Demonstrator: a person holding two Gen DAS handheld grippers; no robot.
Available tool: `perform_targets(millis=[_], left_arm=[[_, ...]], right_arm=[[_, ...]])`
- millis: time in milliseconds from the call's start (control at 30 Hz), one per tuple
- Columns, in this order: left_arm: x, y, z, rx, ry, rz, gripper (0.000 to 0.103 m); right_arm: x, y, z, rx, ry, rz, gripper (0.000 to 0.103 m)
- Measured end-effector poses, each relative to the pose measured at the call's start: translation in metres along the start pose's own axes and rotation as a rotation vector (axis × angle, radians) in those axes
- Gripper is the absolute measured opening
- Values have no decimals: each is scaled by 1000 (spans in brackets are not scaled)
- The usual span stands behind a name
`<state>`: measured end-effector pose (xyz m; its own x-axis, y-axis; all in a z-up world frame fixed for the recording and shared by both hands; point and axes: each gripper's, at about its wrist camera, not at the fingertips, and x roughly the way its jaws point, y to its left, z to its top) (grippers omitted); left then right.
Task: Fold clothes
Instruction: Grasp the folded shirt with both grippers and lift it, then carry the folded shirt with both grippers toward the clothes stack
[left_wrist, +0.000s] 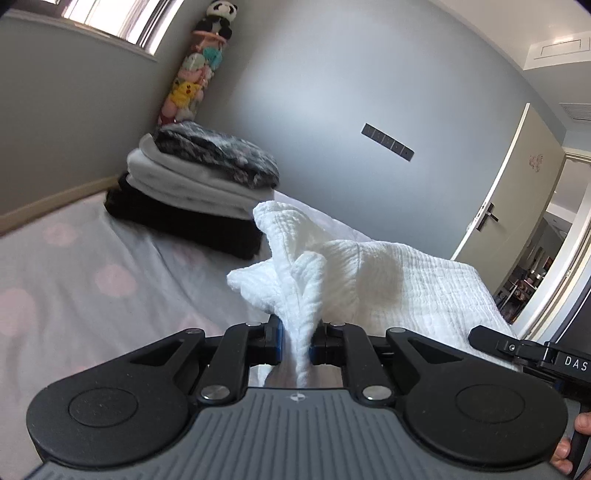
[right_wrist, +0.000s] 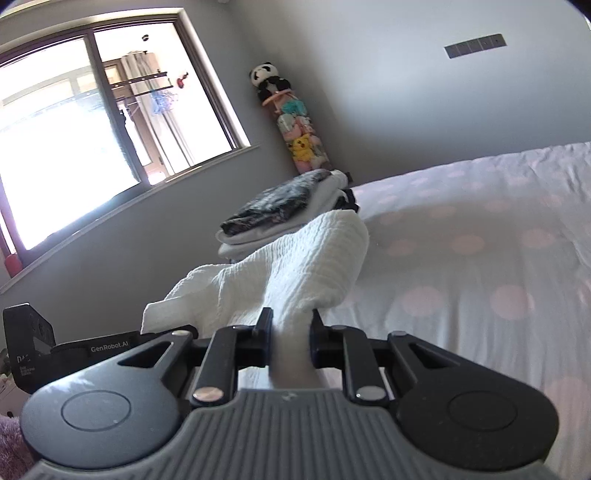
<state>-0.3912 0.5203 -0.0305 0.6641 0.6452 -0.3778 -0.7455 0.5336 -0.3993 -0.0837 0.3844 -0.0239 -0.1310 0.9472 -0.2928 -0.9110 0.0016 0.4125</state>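
While your left gripper (left_wrist: 295, 343) and right gripper (right_wrist: 290, 341) each pinch the white garment (left_wrist: 354, 273) above the bed (left_wrist: 92, 280) for folding, the folded stack (left_wrist: 192, 184) waits at eleven o'clock.

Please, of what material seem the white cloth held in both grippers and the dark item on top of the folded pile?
The white cloth looks like soft crinkled cotton, perhaps muslin or waffle weave: matte, with fine ribbed puckers. The dark item on top of the folded pile looks like a thin printed fabric with a grey-black mottled pattern; its fibre cannot be told.
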Motion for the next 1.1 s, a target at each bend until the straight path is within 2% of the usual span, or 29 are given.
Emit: perform_targets(millis=[133,267,367,500,633,733,833,933,967,1000,1033,1100], left_arm=[[-38,38,44,61,-42,81,14],[-63,76,85,149,-32,180,14],[-64,110,109,194,15,244,14],[-28,158,126,235,112,306,14],[40,212,123,196,219,327,14],[91,242,108,168,298,329,14],[128,262,94,153,378,322,14],[147,273,82,160,442,299,16],[148,277,79,160,457,293,17],[146,281,76,159,470,288,21],[146,285,75,151,477,285,27],[144,295,78,107,469,272,31]], right_arm=[[39,46,11,-11,-10,81,21],[86,93,12,-2,-2,162,21],[127,121,4,28,30,203,21],[190,143,-13,50,103,219,21],[255,140,-31,63,205,192,21],[302,125,-40,79,291,154,21],[343,106,-49,119,388,116,21],[364,83,-59,205,477,99,22],[368,76,-61,235,501,100,25],[371,69,-62,270,525,101,32],[373,61,-63,307,545,100,35],[374,45,-61,389,568,114,49]])
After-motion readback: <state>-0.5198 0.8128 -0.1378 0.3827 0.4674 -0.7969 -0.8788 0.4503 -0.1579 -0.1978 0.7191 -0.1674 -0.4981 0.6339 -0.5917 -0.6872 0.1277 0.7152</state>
